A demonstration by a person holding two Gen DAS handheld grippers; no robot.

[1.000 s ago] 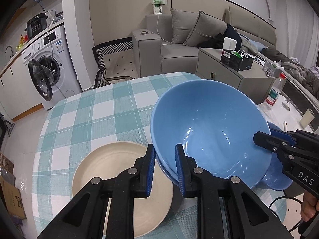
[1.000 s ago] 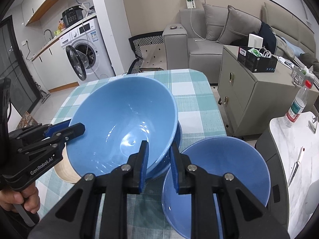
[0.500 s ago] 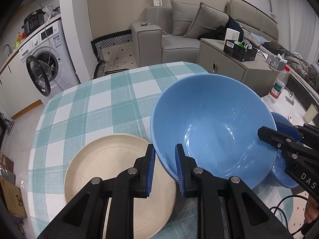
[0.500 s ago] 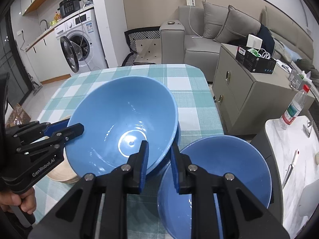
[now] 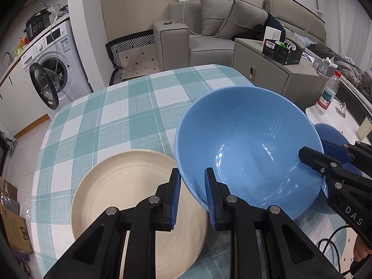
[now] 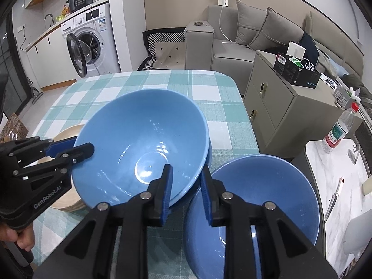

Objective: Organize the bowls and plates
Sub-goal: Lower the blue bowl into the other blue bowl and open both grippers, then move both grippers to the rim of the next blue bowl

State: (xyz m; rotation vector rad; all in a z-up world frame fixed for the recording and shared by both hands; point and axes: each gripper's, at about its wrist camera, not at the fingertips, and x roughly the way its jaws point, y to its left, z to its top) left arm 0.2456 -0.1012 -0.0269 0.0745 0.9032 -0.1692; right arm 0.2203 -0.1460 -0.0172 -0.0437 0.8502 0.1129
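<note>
**Blue bowl carried by two tongs, right grip loosening**

I hold one large blue bowl by its rim with both tongs. My left tongs are clamped narrow on the near-left rim. My right tongs straddle the opposite rim, and their jaws have just been opening with the rim between them; I cannot tell whether the pads are pressing on it. The bowl hangs low over the checked tabletop, tilted, beside a cream plate and just beside a second blue bowl near the tabletop's edge.

My worry: if the right side lets go before the bowl rests, it could swing from the left grip, knock the plate or slide. The second bowl sits close to the edge and could be nudged off.
</note>
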